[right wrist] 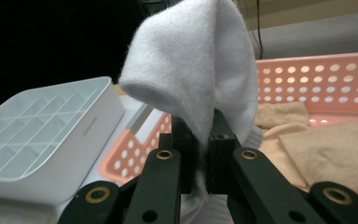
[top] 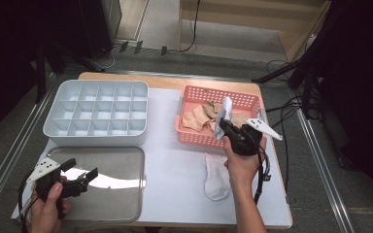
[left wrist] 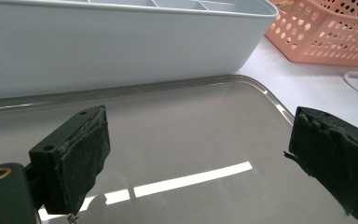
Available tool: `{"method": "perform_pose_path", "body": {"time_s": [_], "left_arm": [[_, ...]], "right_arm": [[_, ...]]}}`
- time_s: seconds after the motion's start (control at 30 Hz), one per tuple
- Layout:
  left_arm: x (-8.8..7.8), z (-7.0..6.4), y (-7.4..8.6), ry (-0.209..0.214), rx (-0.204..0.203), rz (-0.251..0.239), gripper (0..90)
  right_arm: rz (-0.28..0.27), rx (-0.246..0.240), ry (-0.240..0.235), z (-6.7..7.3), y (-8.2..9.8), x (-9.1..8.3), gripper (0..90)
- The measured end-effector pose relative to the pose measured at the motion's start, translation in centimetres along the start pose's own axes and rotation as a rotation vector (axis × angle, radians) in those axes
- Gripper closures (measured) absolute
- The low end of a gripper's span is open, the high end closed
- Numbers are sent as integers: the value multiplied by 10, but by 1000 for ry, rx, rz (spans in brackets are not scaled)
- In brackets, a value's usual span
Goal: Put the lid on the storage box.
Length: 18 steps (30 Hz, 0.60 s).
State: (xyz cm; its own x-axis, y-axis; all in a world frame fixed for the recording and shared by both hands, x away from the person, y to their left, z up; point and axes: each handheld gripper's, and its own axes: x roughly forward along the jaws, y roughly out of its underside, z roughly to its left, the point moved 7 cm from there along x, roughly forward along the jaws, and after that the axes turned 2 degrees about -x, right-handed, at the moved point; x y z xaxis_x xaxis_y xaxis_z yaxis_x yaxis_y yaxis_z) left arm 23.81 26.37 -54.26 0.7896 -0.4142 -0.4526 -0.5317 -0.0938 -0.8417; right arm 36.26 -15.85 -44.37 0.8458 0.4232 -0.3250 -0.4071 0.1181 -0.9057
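At the left of the surface [top: 175,160], the left gripper [top: 80,178] hovers over a shiny metal tray [top: 121,194], its fingers [left wrist: 81,158] spread wide with nothing between them; a bright strip of light reflects off the tray beneath. Just beyond the tray sits a pale grey-blue organiser box [top: 97,112] split into a grid of small compartments, all of them bare as far as the high view shows.

Toward the middle, a white sock [top: 215,177] lies flat on the surface, toe end nearest the person, just beside the right forearm.

Further right, the right gripper [top: 225,127] is clamped on a second white sock [right wrist: 200,70] at the near edge of a pink perforated basket [top: 245,102]. The right gripper view shows the sock closely: soft, fuzzy knit, plain white, pinched low down between the two black fingers [right wrist: 221,158] so that the fabric rises above them in a rounded, folded hump, with the rest hanging below. It is lifted clear of the basket floor. Inside the basket lie several beige socks [top: 199,117], loosely heaped and creased.
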Motion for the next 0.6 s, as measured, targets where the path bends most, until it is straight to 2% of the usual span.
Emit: {"method": "perform_pose_path", "body": {"time_s": [0.3,0.5,0.6], "left_arm": [[3,-11,-4,10,17,-1,59],[8,-18,-8,17,21,-4,59],[13,-26,-10,30,31,0,59]], "right_arm": [[32,-24,-59,23,31,-21,852],[90,-32,-93,37,67,-23,852],[127,-32,-113,47,86,-21,852]]}}
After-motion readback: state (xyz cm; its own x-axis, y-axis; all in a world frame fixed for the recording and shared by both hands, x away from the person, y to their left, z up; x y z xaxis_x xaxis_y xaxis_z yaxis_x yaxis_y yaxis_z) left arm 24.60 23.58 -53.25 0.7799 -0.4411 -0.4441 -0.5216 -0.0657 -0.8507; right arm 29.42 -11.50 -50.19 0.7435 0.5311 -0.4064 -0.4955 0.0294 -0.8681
